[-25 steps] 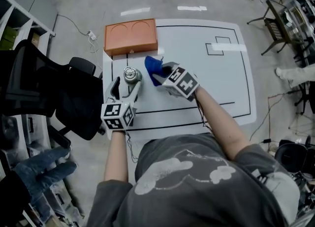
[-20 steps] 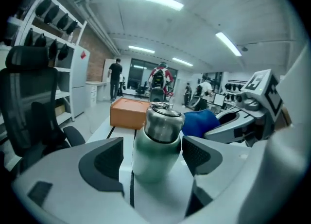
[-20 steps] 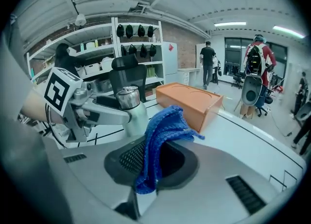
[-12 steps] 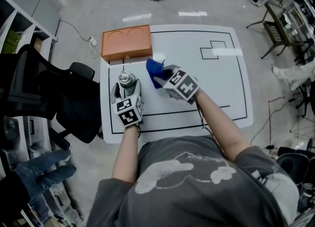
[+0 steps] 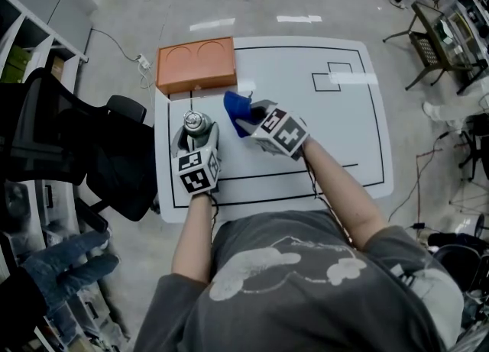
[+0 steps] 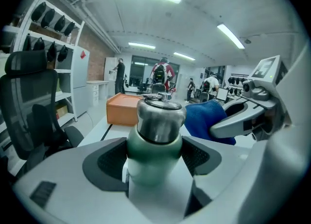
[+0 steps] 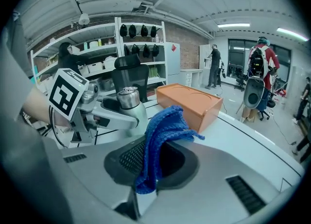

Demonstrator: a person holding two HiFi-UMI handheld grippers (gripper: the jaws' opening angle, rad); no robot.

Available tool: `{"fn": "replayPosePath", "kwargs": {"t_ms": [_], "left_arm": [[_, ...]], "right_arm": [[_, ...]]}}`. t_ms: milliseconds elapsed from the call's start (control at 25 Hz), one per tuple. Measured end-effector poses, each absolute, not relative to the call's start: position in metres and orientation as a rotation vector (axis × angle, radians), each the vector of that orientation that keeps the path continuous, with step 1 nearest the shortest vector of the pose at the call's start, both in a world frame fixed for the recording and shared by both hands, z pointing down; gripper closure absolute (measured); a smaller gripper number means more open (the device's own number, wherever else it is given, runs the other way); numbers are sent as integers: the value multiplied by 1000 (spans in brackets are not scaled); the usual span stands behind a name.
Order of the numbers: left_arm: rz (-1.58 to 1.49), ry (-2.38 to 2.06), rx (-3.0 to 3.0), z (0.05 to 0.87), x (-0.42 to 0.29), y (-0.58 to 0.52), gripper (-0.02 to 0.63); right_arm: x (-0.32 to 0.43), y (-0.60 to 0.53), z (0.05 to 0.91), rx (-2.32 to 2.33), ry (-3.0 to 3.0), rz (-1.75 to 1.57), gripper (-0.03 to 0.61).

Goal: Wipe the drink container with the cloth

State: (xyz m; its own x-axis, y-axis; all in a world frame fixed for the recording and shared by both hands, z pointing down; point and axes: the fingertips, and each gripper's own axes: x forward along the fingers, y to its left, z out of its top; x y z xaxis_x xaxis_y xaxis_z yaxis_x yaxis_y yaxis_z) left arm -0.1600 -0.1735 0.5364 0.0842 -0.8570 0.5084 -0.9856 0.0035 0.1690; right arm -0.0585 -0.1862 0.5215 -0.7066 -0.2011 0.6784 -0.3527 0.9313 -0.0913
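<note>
A pale green drink bottle (image 6: 154, 157) with a steel cap (image 5: 195, 121) stands upright on the white table (image 5: 336, 129), near its left side. My left gripper (image 5: 196, 135) is shut on the bottle's body, its pads pressing both sides. A blue cloth (image 7: 160, 135) is pinched in my right gripper (image 5: 246, 117), which is shut on it just right of the bottle. The cloth (image 5: 238, 109) hangs a short way from the bottle, (image 7: 130, 102) not touching it. From the left gripper view the cloth (image 6: 206, 120) shows right of the cap.
An orange box (image 5: 195, 64) with two round recesses lies at the table's far left corner, just behind the bottle. Black lines mark the tabletop. A black office chair (image 5: 84, 144) stands left of the table. People stand far off in the room.
My left gripper moved forward and closed around the bottle, which stood between its open jaws a second ago. The right gripper with the cloth has barely shifted.
</note>
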Motion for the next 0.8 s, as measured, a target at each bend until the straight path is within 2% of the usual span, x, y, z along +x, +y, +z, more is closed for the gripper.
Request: {"fn": "replayPosePath", "kwargs": {"t_ms": [800], "left_arm": [[610,-860,2625,533,-154,-164,265]], "right_arm": [[-136,-175,492,-226,-2455,86,537]]}}
